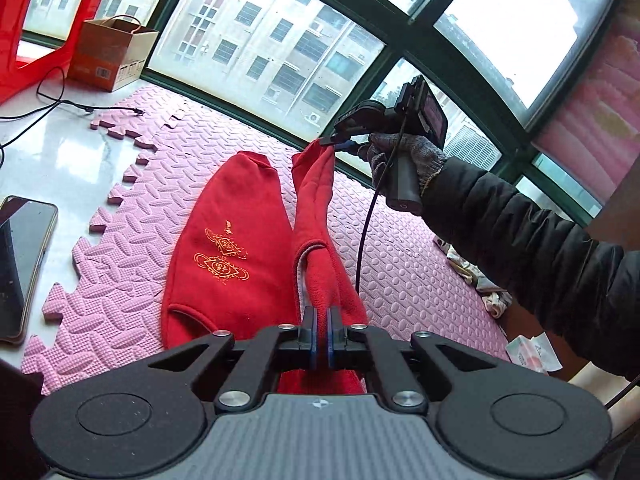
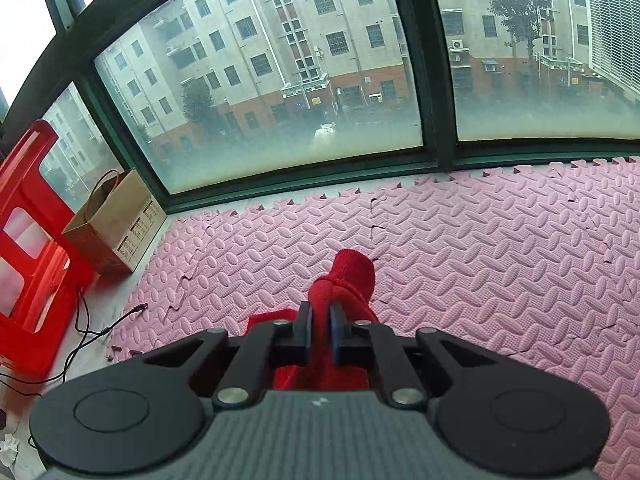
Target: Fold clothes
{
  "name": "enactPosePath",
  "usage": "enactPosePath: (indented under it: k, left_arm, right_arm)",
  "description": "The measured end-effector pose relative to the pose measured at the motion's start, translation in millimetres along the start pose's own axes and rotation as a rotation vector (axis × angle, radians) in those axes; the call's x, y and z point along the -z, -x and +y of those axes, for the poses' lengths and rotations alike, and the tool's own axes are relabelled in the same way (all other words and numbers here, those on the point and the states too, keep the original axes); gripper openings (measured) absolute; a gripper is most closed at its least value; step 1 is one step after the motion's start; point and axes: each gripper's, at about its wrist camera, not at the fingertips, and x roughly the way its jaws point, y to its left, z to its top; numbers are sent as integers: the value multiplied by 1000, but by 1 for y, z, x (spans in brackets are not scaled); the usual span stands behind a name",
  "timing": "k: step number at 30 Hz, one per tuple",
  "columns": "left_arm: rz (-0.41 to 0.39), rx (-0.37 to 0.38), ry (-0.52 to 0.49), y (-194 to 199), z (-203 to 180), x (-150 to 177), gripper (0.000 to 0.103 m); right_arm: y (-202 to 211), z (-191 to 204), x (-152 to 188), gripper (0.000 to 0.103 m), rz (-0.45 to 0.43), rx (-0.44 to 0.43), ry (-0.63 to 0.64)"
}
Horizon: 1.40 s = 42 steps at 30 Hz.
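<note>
A red sweater with a gold emblem lies on the pink foam mat. Its body rests flat at the left. A long red sleeve is lifted and stretched between both grippers. My left gripper is shut on the near end of the sleeve. My right gripper is held by a gloved hand in the left wrist view and is shut on the far end. In the right wrist view my right gripper pinches the ribbed red cuff above the mat.
A brown paper bag and a red plastic stool stand by the window at the left. A black cable runs over the white floor. A phone lies at the left. Crumpled cloth lies at the mat's right edge.
</note>
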Motion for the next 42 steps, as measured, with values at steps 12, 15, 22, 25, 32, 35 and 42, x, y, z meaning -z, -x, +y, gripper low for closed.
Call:
enactPosePath:
  k: [12,15,22,25,32,35,42]
  left_arm:
    - [-47,-69,147,17,36,2,5]
    - [-54,-79,172,18,42,2,5]
    - [-31,-86,200,17,49,6,5]
    - [-7,-86,223,16,56,10,5]
    - [6,-71,231,17,58,13,5]
    - [13,-76,224,15,58,13,5]
    - [26,-112,202,14,60,11,5]
  right_arm:
    - [-64,73,23,8,72,-29,74]
    - [-78,78,29,8,105,-58,69]
    - [-87,78,35,15,135,-123,74]
    - [-77,72,27,20,122,-145,88]
    - [-50,45,22,21,137,-117,159]
    - [-33,24,32,25,152,-116,184]
    - [6,-18,66,34,265,-209,150]
